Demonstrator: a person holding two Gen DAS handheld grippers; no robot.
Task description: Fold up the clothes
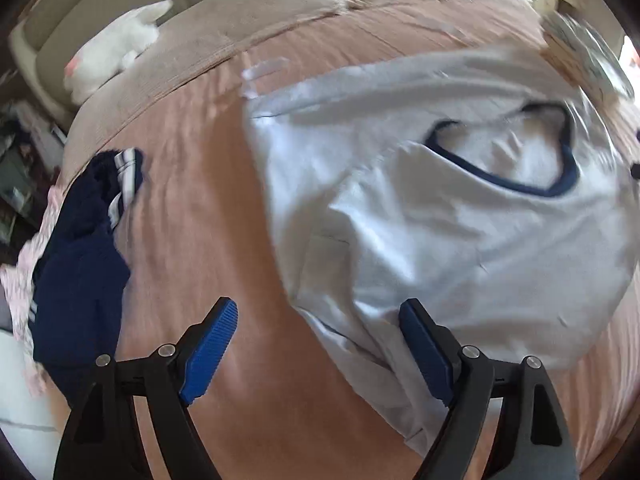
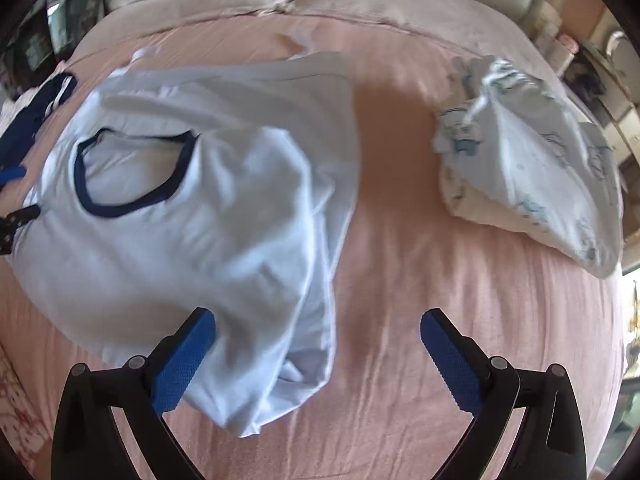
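Item: white T-shirt with navy collar trim, lying crumpled and partly doubled over on the pink bed. Not yet squared or flat.

Position: centre of the bed, between the two grippers. In the right wrist view it lies ahead and to the left, its lower bunched hem just beside the left fingertip. In the left wrist view it lies ahead and to the right, a trailing edge passing by the right fingertip.

Long axis: runs roughly from the near hem, at the grippers, away toward the pillows; collar sits about mid-length, opening upward.

Left gripper: jaws wide apart, holding nothing.
Right gripper: jaws wide apart, holding nothing.

Nearer gripper: judged about equal; each has a near corner of the hem on its inner side, so a two-handed pinch of the hem looks the likely approach.

Other stock: navy garment with white stripes at the left bed edge; folded printed pale garment at the right; white soft toy by the pillows.
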